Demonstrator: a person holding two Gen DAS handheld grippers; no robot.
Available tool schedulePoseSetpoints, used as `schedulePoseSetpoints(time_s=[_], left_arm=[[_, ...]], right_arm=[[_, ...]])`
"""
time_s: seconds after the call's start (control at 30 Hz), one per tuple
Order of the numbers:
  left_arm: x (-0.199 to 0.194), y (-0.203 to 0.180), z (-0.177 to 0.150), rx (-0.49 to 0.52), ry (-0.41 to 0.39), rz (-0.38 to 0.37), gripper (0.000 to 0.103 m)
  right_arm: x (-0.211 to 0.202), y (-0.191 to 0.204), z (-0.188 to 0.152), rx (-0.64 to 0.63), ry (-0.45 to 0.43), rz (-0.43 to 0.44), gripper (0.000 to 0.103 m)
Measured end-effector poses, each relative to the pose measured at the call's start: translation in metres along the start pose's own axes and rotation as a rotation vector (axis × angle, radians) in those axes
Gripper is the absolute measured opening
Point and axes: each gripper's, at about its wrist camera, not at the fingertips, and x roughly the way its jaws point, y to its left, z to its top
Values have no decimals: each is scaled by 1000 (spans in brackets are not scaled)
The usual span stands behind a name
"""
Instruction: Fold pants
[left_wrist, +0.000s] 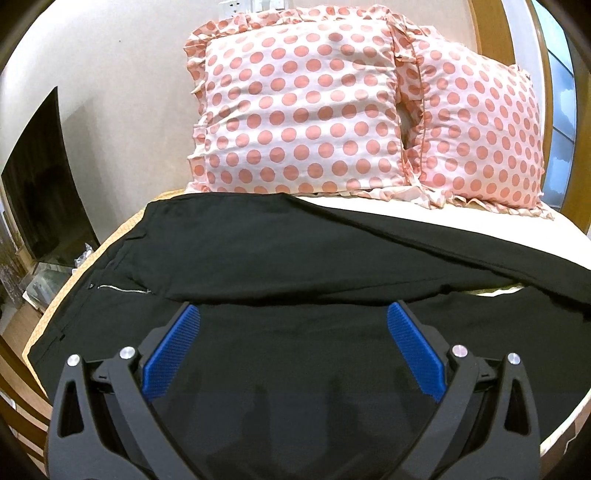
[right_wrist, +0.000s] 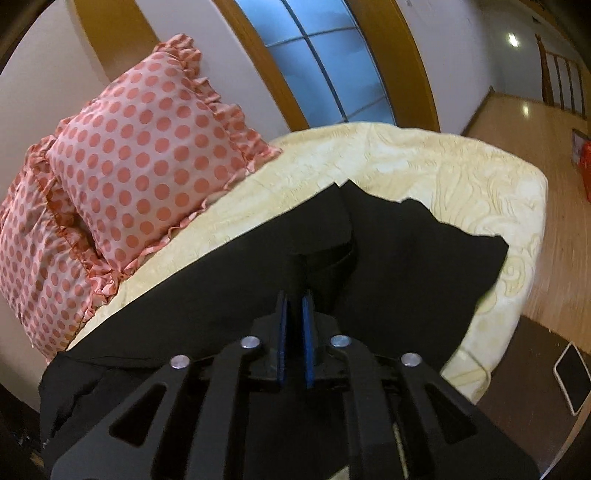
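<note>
Black pants (left_wrist: 280, 251) lie spread across the cream bed, waistband and zipper (left_wrist: 122, 288) at the left, legs running right. My left gripper (left_wrist: 293, 314) is open, its blue pads wide apart, hovering just above the pants near the crotch. In the right wrist view the pants (right_wrist: 406, 254) end in two leg hems near the bed's far edge. My right gripper (right_wrist: 295, 295) is shut on a raised fold of the black fabric, which stands up between the blue pads.
Two pink polka-dot pillows (left_wrist: 295, 110) lean on the wall at the head of the bed (right_wrist: 369, 162). A dark screen (left_wrist: 40, 192) stands at the left. A wooden floor (right_wrist: 535, 155) and a tablet (right_wrist: 570, 376) lie beyond the bed's right edge.
</note>
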Motion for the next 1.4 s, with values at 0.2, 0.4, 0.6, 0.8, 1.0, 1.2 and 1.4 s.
schedulePoseSetpoints(time_s=[0.2, 0.4, 0.6, 0.8, 1.0, 1.2, 1.4], left_arm=[[0, 9, 1, -17, 0, 19, 101], [4, 15, 2, -59, 25, 1, 101], [10, 23, 5, -101, 43, -5, 101], [12, 29, 12, -114, 29, -14, 101], [10, 45, 27, -153, -77, -110, 101], [54, 62, 67, -181, 78, -116, 101], [115, 79, 107, -196, 137, -52, 101]], right_arm=[[5, -7, -2, 38, 23, -10, 53], [8, -9, -9, 34, -3, -66, 43], [8, -18, -17, 31, -5, -3, 14], [1, -19, -12, 11, -58, 57, 7], [-11, -30, 6, 25, -131, 31, 7], [5, -52, -4, 62, -77, 4, 7], [5, -48, -2, 12, -91, -3, 7]])
